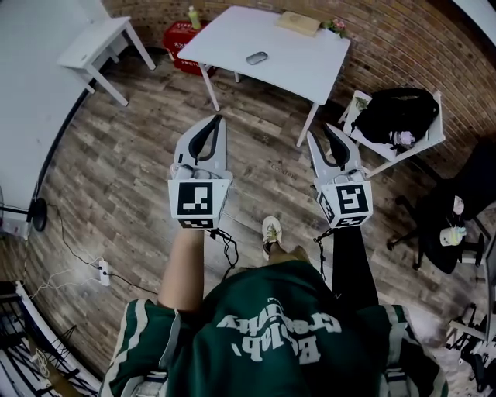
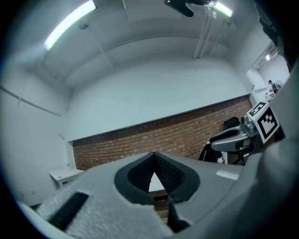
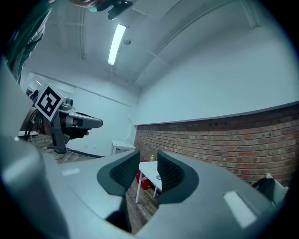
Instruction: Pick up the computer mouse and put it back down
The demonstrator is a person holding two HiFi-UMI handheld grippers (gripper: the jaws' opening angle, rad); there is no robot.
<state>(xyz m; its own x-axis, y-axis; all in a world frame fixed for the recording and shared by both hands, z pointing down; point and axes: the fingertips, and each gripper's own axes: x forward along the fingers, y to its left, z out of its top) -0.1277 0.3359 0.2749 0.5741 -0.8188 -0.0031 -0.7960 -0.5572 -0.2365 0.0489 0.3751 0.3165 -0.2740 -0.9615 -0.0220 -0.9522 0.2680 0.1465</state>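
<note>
Near first: both grippers are out ahead of the person, pointing level at the table, well short of it. The left gripper has its jaw tips together and carries nothing. The right gripper has its jaws a little apart with only air between them; its own view shows the table through that gap.

So the step in hand looks like the approach, with no pick-up started yet. The mouse lies flat near the middle of the table top, well apart from both grippers and clear of everything else there.

The next move calls for closing on the table and bringing one gripper in low over the top. The right one, already parted, seems the likelier. Its jaws probably need to spread wider to straddle the mouse, then close on its sides. The mouse is low and rounded, so a grip set too high could slip off.

Now the containers. At the table's far edge sits a flat tan box; what is in it cannot be told. On the floor by the table's far left corner is a red crate, with a bottle standing at it, though in it or behind it is unclear. Right of the table, a black bag rests on a white stand, its contents hidden.
</note>
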